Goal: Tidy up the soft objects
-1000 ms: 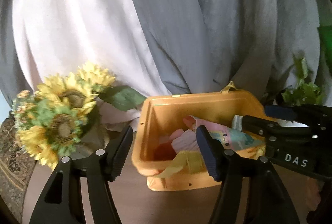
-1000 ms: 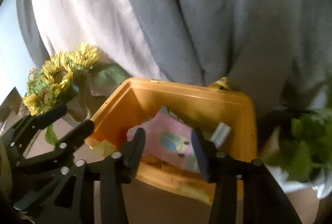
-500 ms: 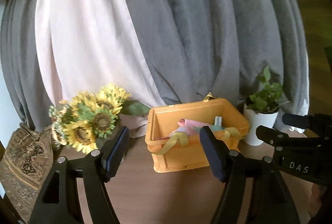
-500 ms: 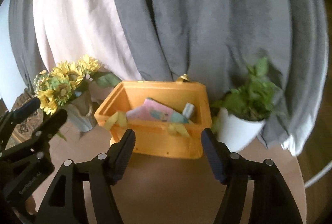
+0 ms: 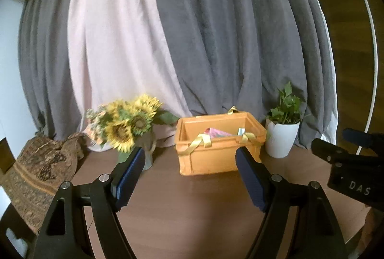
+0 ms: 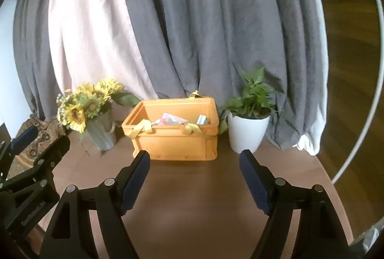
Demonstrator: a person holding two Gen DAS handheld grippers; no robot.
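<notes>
Fingers on both grippers are spread wide with nothing between them, and they've just been opening up further. Left gripper [image 5: 189, 171] and right gripper [image 6: 194, 173] both hover over bare tabletop [image 6: 192, 199], set back from the orange crate [image 6: 177, 141], not touching it.

The crate sits toward the back of the tabletop, upright, right in front of the curtains. Inside it you can see the soft stuff: a pink cloth [image 6: 171, 119] with some pale blue on it lying across the middle, and a small rolled light-blue bit [image 6: 202, 119] tucked at the right end. Two yellow ribbons [image 6: 142, 126] hang over the near rim, and another yellow piece pokes up at the back edge. Can't make out what else is lower down in there.

Just left of the crate is a bunch of sunflowers [image 6: 84, 105] in a ribbed grey vase [image 6: 102, 135]. Just right of it, a leafy green plant in a white pot [image 6: 247, 132]. Behind everything hang grey curtains [image 6: 216, 18] with a pale pink panel [image 6: 91, 26] on the left. At the far left edge there's a brown patterned cloth [image 5: 38, 170] draped over something.
</notes>
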